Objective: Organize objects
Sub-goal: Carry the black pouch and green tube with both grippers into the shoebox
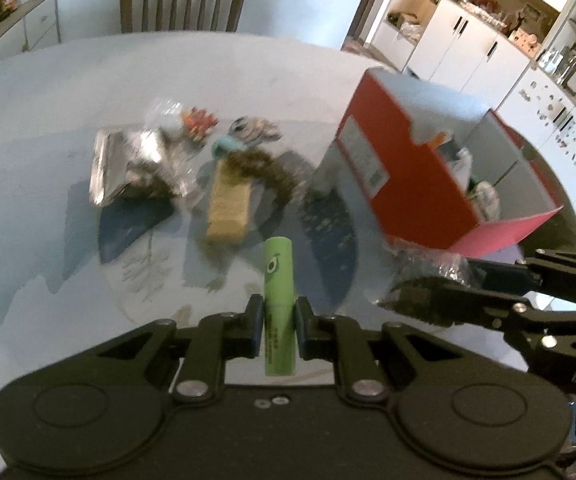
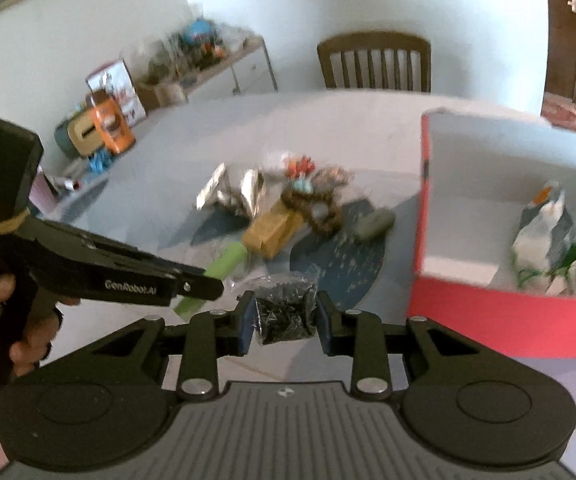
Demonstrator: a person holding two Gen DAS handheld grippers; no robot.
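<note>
Left tool (image 1: pixel 279 322): pressed onto a green tube (image 1: pixel 278 280), gripping it about mid-length; the tube stands nearly upright between the fingers, cap end up, above the tabletop (image 1: pixel 48 128).
Right tool (image 2: pixel 286 316): pinching a small clear packet of dark bits (image 2: pixel 286 312), crinkled wrap bulging between the pads.
Red box (image 1: pixel 415 168): open-topped, white inside, already holding several wrapped items; at about 2 o'clock from the left tool, at 3 o'clock from the right tool.
Step in hand (judged): both items are lifted and appear bound for the box.
Doing it well: carry each tool over the box rim before letting go; the two tools lie near each other, so send them in one after the other. Release low, since the tube would likely roll or bounce.
Green tube, look: pale green cylinder with a small avocado-like mark near the top and fine print lower down; smooth, rigid.
Remaining pile (image 2: pixel 288 204): foil pouch, tan box, brown braided piece and small toys at 12 o'clock on the tabletop, blurred.
</note>
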